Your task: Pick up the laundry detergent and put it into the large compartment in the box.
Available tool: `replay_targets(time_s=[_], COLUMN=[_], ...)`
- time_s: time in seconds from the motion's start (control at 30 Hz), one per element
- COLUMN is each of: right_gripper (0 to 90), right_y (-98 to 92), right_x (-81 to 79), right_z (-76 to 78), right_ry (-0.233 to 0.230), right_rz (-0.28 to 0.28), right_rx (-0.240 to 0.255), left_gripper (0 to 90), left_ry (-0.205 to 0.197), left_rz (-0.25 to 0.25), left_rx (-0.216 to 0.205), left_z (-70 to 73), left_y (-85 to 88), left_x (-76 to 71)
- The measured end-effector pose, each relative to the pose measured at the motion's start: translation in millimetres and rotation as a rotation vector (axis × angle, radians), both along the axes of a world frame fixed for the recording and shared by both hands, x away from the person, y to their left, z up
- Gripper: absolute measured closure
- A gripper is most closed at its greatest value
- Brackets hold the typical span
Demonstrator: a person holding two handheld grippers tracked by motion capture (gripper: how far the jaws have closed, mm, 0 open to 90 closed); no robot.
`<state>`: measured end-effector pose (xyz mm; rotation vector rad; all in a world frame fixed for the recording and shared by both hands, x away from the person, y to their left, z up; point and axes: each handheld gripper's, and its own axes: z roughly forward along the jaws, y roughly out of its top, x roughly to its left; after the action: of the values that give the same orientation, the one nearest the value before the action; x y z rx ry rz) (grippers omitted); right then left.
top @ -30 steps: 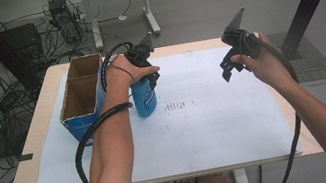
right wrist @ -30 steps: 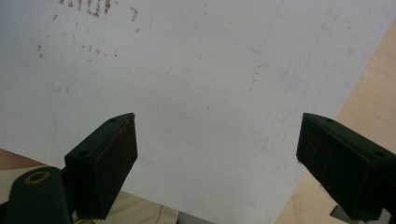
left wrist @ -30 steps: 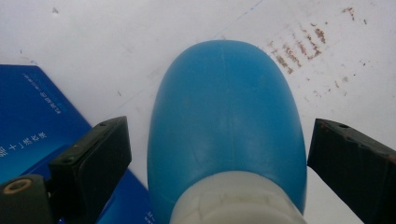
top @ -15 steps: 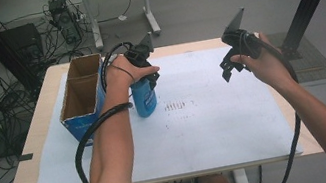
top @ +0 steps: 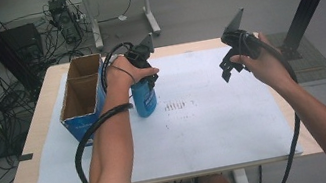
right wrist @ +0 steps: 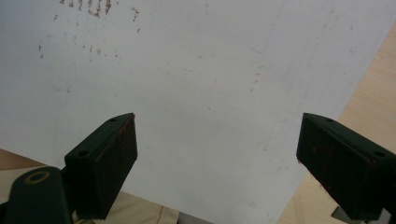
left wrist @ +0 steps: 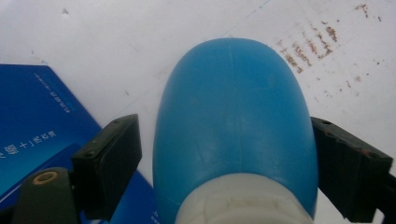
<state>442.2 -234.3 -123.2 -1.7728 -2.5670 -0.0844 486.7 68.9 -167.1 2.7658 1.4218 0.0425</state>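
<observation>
A blue plastic bottle [top: 145,100] with a white cap stands upright on the white sheet, just right of the box. My left gripper [top: 144,77] points down over it. In the left gripper view the bottle [left wrist: 233,116] sits between the jaws of the left gripper [left wrist: 224,154], which have just been closing. The right pad [left wrist: 348,172] is at the bottle's side, and a narrow gap remains at the left pad [left wrist: 112,163]. My right gripper [top: 228,67] hovers open above the sheet's right part. Nothing lies between the right gripper's [right wrist: 217,149] jaws.
A blue cardboard box [top: 81,93] with an open top and two compartments stands at the table's left, close to the bottle; its blue wall [left wrist: 37,121] is beside my left jaw. Brown smudges [top: 179,106] mark the white sheet [top: 219,132]. Cables trail from both grippers.
</observation>
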Motion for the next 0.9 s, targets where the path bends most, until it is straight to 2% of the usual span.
replay_targets(time_s=[0.03, 0.3, 0.43, 0.9], right_gripper=[12.2, 12.2, 12.2, 12.0], right_y=[-0.3, -1.2, -1.4, -0.8], right_x=[-0.1, 0.3, 0.5, 1.1], right_z=[0.0, -0.6, -1.1, -2.2], right_ry=[0.0, 0.002, 0.003, 0.005], right_rz=[0.001, 0.0, -0.001, -0.001], right_rx=[0.001, 0.002, 0.003, 0.003], left_gripper=[20.0, 30.3, 36.2, 37.5], left_ry=[0.0, -0.005, -0.004, 0.005], left_rz=[-0.004, -0.02, -0.021, -0.023], left_rx=[0.004, 0.013, 0.003, 0.005], left_z=[0.4, 0.5, 0.1, 0.2], left_y=[-0.9, -3.3, -2.0, -2.5], left_x=[-0.2, -1.4, -2.0, -0.3])
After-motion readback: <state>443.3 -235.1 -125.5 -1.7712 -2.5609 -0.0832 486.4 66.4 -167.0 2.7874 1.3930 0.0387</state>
